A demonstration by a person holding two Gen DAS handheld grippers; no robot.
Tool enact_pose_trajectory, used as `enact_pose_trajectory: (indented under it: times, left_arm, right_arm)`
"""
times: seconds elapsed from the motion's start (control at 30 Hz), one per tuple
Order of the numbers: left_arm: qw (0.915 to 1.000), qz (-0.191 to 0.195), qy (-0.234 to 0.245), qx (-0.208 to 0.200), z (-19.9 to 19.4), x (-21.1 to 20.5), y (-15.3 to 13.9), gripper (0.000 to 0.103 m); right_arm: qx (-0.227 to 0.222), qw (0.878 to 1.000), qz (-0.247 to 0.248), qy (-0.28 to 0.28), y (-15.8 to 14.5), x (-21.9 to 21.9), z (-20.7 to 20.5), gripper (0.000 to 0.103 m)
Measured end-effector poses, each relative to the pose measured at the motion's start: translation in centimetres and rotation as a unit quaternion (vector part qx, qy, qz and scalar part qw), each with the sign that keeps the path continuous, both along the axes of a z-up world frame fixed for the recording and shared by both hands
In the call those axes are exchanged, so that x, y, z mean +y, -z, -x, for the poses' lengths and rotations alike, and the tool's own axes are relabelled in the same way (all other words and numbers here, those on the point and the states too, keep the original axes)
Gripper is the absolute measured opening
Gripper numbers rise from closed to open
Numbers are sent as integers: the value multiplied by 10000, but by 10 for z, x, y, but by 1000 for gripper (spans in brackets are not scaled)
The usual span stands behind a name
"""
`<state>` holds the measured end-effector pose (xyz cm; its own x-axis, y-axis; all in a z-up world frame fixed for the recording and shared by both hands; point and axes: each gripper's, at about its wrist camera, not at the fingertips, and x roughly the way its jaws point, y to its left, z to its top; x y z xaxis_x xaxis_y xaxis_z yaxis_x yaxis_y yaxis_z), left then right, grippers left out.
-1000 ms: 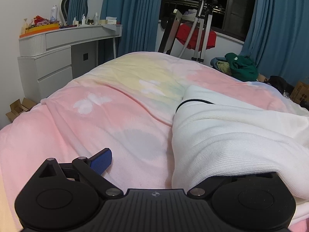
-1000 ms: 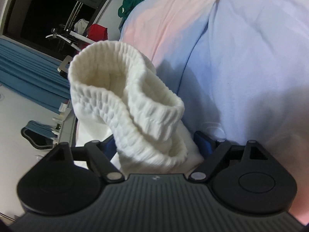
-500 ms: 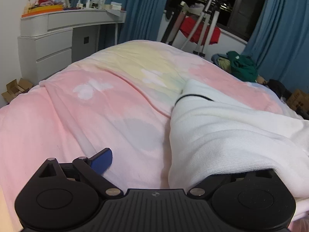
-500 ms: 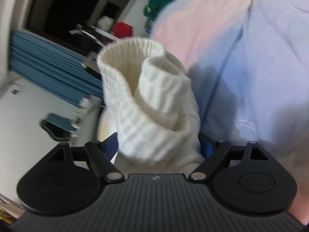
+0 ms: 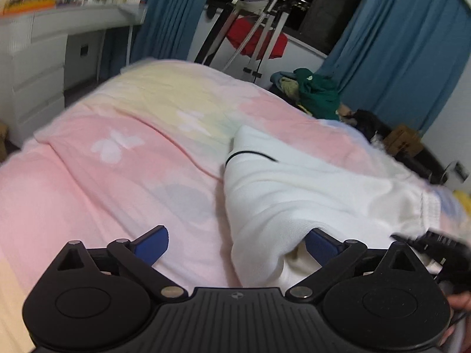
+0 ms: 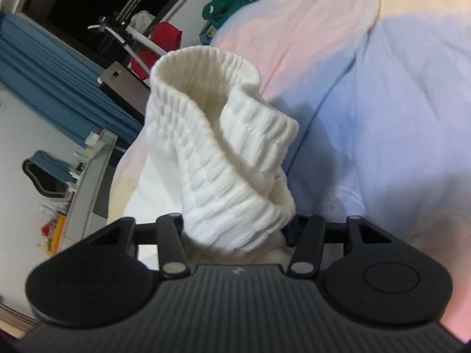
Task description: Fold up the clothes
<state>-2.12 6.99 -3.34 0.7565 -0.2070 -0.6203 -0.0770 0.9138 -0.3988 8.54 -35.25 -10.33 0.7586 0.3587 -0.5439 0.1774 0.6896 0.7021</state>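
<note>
The right gripper [image 6: 235, 229] pinches the ribbed cuff [image 6: 217, 153] of a white sweater [image 5: 309, 188]. The left gripper [image 5: 235, 242], wide open, has its body ahead on the bed [image 5: 117, 161]. Soft, floppy knit; hems grip best.

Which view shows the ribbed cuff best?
Right wrist: the ribbed cuff fills the middle, held in the right tool. Left wrist shows only the white garment body on the bed, no cuff.

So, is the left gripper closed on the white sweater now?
No, the left gripper is open, its fingers wide apart beside the white sweater.
</note>
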Motion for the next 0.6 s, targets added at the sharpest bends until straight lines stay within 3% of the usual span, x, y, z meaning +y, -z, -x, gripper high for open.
enact_pose_trajectory:
  times: [0.23, 0.4, 0.6]
  left_arm:
    - [9938, 1037, 290, 281, -28, 10, -3, 100]
    - [9826, 1819, 319, 202, -35, 25, -7, 103]
    - [9858, 1474, 495, 634, -92, 20, 21, 103]
  right_arm:
    - [52, 9999, -138, 86, 6, -4, -5, 53]
    - [68, 9999, -50, 116, 3, 1, -5, 53]
    - [163, 9996, -38, 225, 1, 3, -7, 53]
